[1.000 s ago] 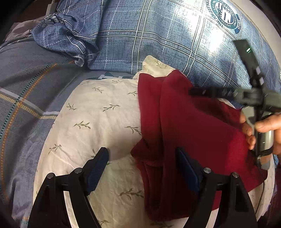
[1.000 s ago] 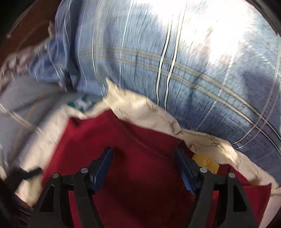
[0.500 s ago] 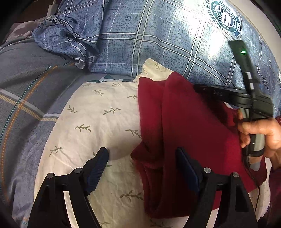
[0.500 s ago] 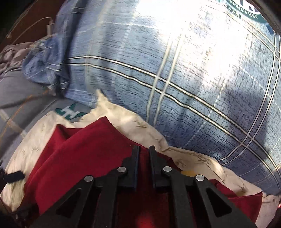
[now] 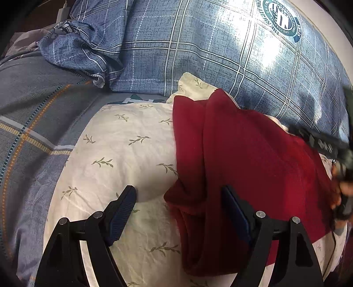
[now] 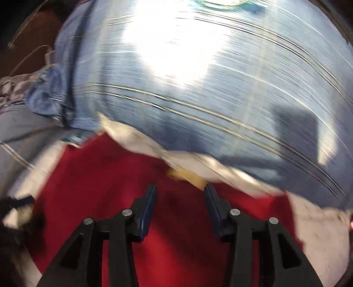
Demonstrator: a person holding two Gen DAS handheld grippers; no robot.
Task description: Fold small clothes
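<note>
A dark red garment (image 5: 249, 159) lies partly folded on a cream pillow with a leaf print (image 5: 114, 150). My left gripper (image 5: 178, 207) hovers open over the garment's lower left corner, one finger above the pillow, the other above the red cloth. In the blurred right wrist view the red garment (image 6: 114, 176) fills the lower part. My right gripper (image 6: 179, 198) is above it with its jaws opening and nothing pinched between them. The right gripper's body and the hand holding it (image 5: 340, 187) show at the right edge of the left wrist view.
A blue plaid duvet (image 5: 220, 48) with a round green emblem (image 5: 280, 17) bulges behind the pillow. A grey striped sheet (image 5: 28, 114) lies at the left. A yellowish tag or patch (image 6: 187, 175) shows at the garment's far edge.
The right gripper shut over the red garment, then drew back to the right and its jaws parted again. The left gripper stayed still and open.
</note>
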